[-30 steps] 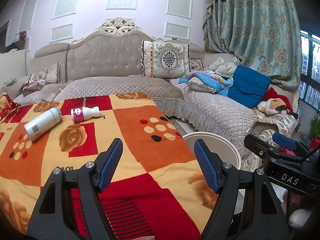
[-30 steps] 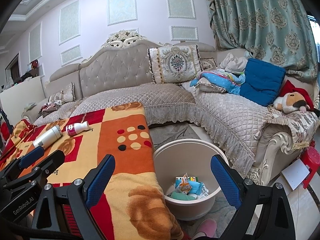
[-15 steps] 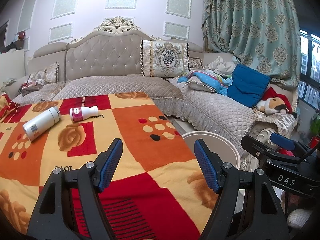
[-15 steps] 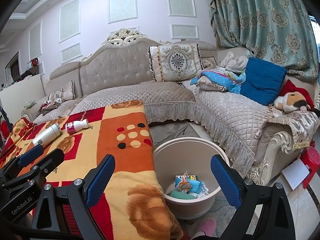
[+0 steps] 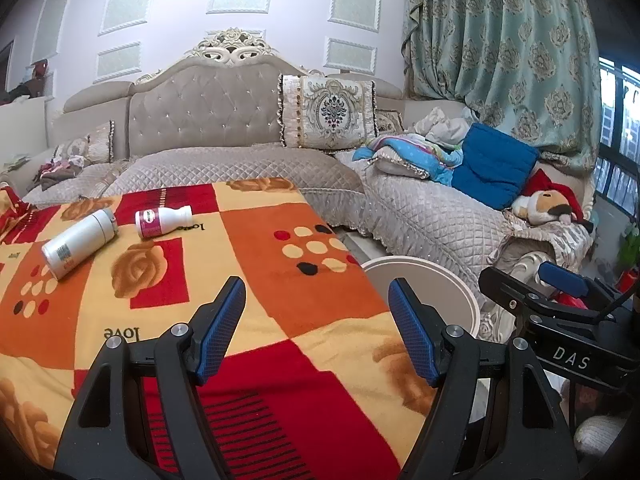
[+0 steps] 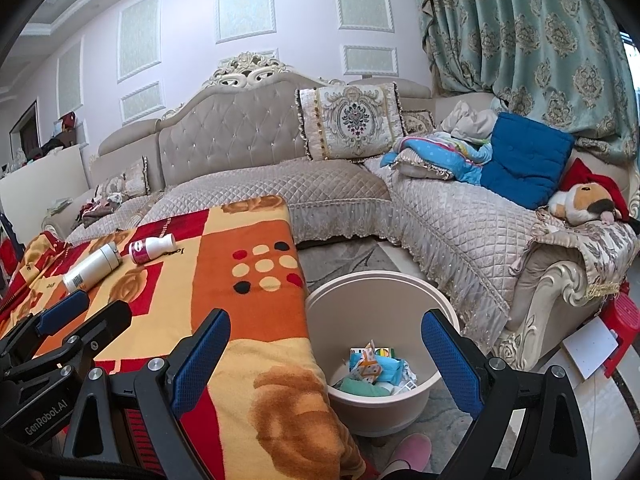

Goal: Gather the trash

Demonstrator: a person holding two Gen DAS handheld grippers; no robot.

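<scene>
From the left wrist, a tabletop [image 5: 248,280] lies under a plush blanket of red, orange and yellow squares with rose prints. On its far left part lie two bottles on their sides: a white bottle [image 5: 78,244] and, just beside it, a pink-labelled bottle [image 5: 162,222]. Beyond stands a tufted beige sofa [image 5: 224,120] with an ornate cushion [image 5: 328,110]; a teal curtain [image 5: 504,56] hangs at the right. The left gripper [image 5: 316,324] hovers above the blanket, its jaws apart with nothing between them. Only the rim of the cream bin [image 5: 424,276] shows past the blanket's edge.

The right wrist looks over the tabletop's right edge and into the bin [image 6: 380,320], which stands on the floor between tabletop and sofa; crumpled wrappers [image 6: 376,364] lie at its bottom. The right gripper [image 6: 326,360] hangs above the bin's near rim, jaws wide apart and holding nothing. A pink slipper [image 6: 408,452] shows at the lower edge, and a plush toy [image 6: 584,200] lies on the sofa's right arm. Both bottles appear smaller, far left.
</scene>
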